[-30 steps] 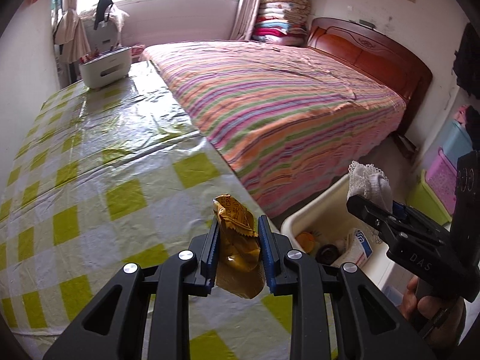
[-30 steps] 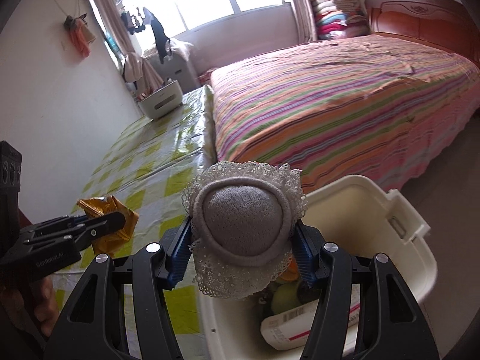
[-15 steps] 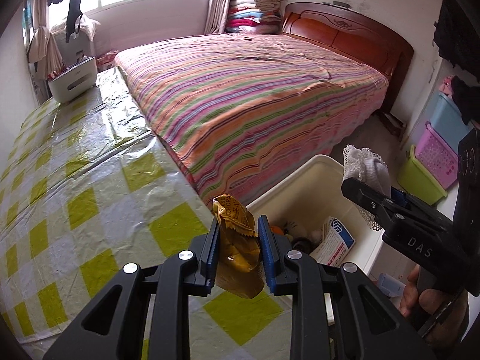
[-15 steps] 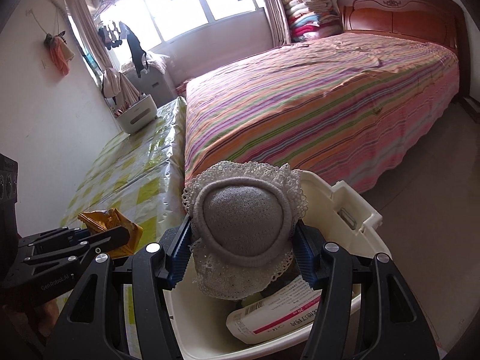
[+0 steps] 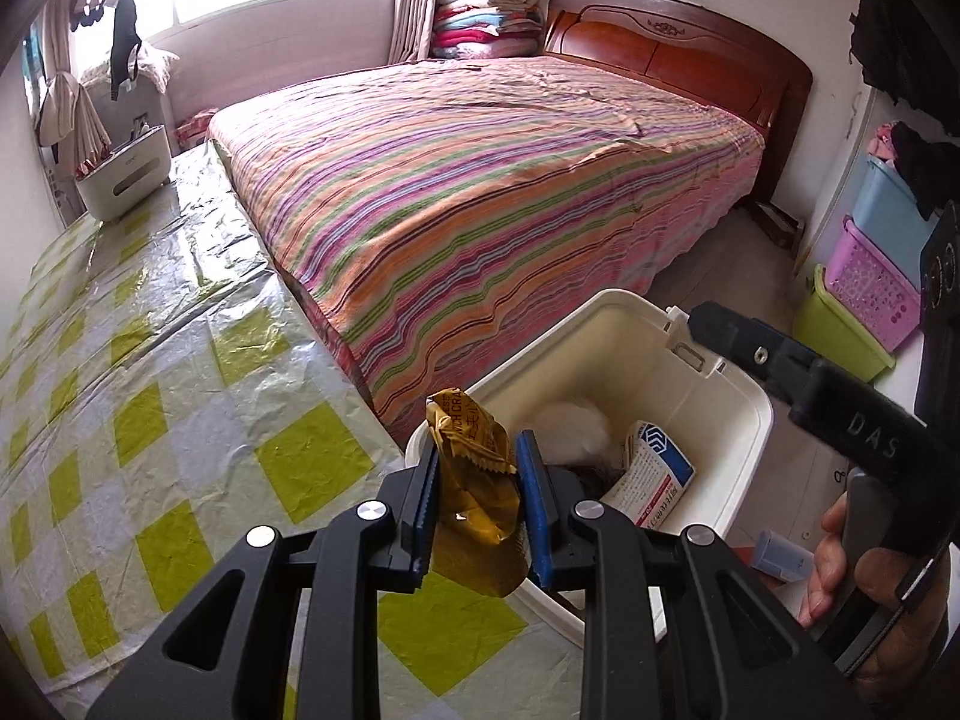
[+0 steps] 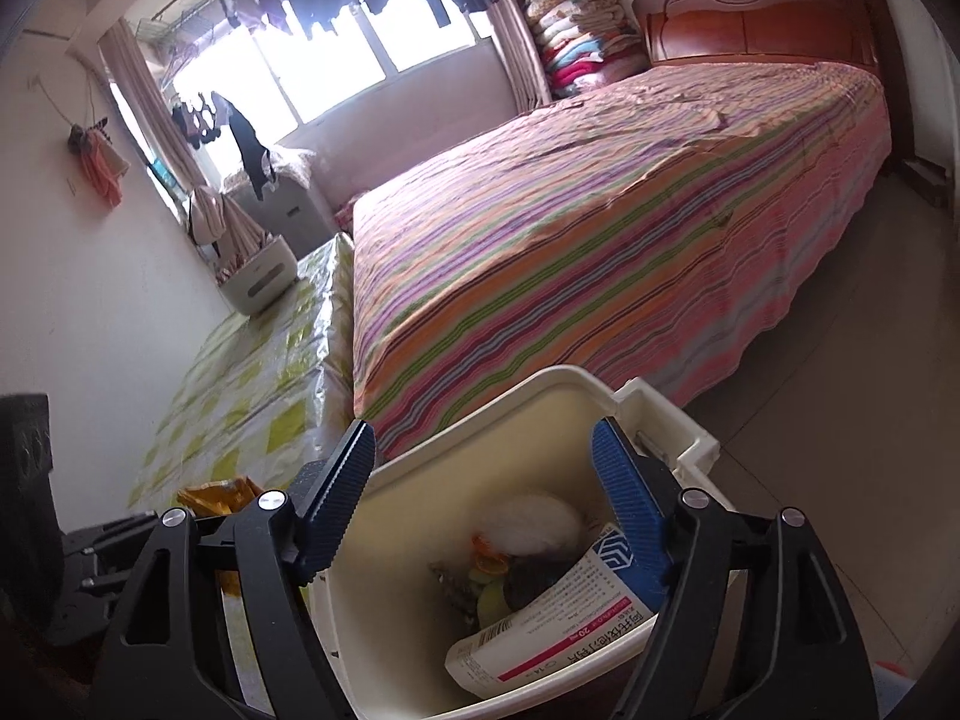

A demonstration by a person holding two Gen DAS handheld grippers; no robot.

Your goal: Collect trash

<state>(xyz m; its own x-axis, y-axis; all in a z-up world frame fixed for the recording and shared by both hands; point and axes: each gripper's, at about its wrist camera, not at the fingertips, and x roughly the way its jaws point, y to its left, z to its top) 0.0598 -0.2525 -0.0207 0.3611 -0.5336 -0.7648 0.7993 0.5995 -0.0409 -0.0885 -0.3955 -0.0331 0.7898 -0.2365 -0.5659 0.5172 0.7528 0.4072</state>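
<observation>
My left gripper (image 5: 477, 468) is shut on a crumpled gold snack wrapper (image 5: 474, 480), held over the near rim of the white trash bin (image 5: 744, 402) beside the table. My right gripper (image 6: 483, 474) hangs above the same trash bin (image 6: 540, 384); its jaws are opening and nothing is between them. The white lace-edged pad (image 6: 531, 519) lies blurred inside the bin among other rubbish, beside a white medicine box (image 6: 564, 606). That pad (image 5: 570, 426) and box (image 5: 654, 474) also show in the left wrist view, where the right gripper's black body (image 5: 798, 372) reaches in from the right.
A table with a yellow-checked plastic cover (image 5: 150, 372) lies left of the bin, a white tissue box (image 5: 123, 180) at its far end. A striped bed (image 5: 480, 180) stands behind. Coloured baskets (image 5: 870, 294) are stacked at the right wall. A person's hand (image 5: 834, 546) holds the right gripper.
The right gripper opened and the lace-edged pad dropped out of it into the bin. The left gripper carried the gold wrapper from over the table to the bin's rim.
</observation>
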